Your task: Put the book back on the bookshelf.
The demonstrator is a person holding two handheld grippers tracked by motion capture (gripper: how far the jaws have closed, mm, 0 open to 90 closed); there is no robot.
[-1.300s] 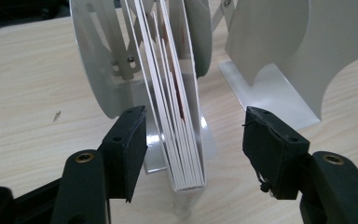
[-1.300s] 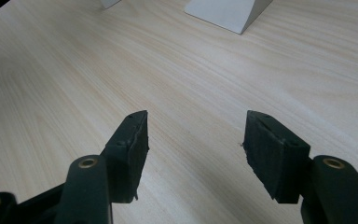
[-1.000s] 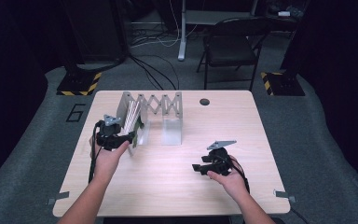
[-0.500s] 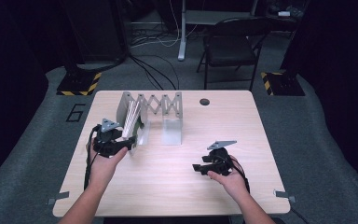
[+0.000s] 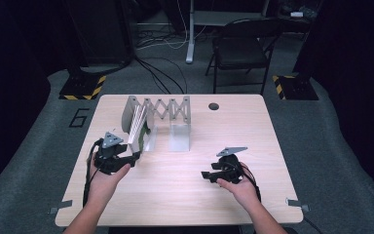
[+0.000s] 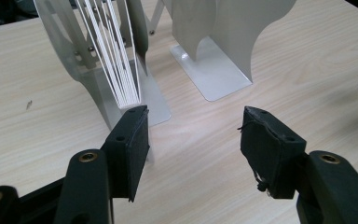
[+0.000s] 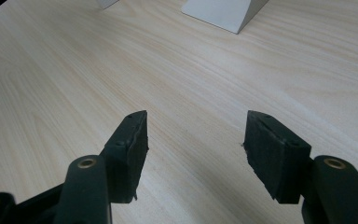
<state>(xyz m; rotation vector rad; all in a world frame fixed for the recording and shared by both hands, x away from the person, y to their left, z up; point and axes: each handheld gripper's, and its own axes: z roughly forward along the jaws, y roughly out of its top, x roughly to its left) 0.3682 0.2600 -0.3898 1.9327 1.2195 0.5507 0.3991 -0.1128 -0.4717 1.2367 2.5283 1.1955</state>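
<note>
A metal extending rack [image 5: 168, 109] with a scissor link stands at the table's back left. Several thin white sheets [image 5: 138, 124] lean upright in its left bay, and in the left gripper view the sheets [image 6: 116, 56] stand just beyond my left pad. A bare bookend plate [image 5: 180, 136] forms the rack's right end, seen close as the plate [image 6: 223, 42]. My left gripper [image 5: 134, 157] [image 6: 196, 116] is open with nothing between its pads, just in front of the sheets. My right gripper [image 5: 206, 174] [image 7: 196, 119] is open over bare wood, pointing left.
The wooden table [image 5: 243, 131] has a round cable hole [image 5: 214, 106] at the back. A black folding chair [image 5: 241, 44] stands behind the table. Yellow-black striped bases [image 5: 83, 87] and loose cables [image 5: 160, 73] lie on the floor. The bookend's foot [image 7: 223, 11] lies ahead of my right gripper.
My left hand has drawn back from the rack toward the near edge and slightly left. The right hand has stayed in place.
</note>
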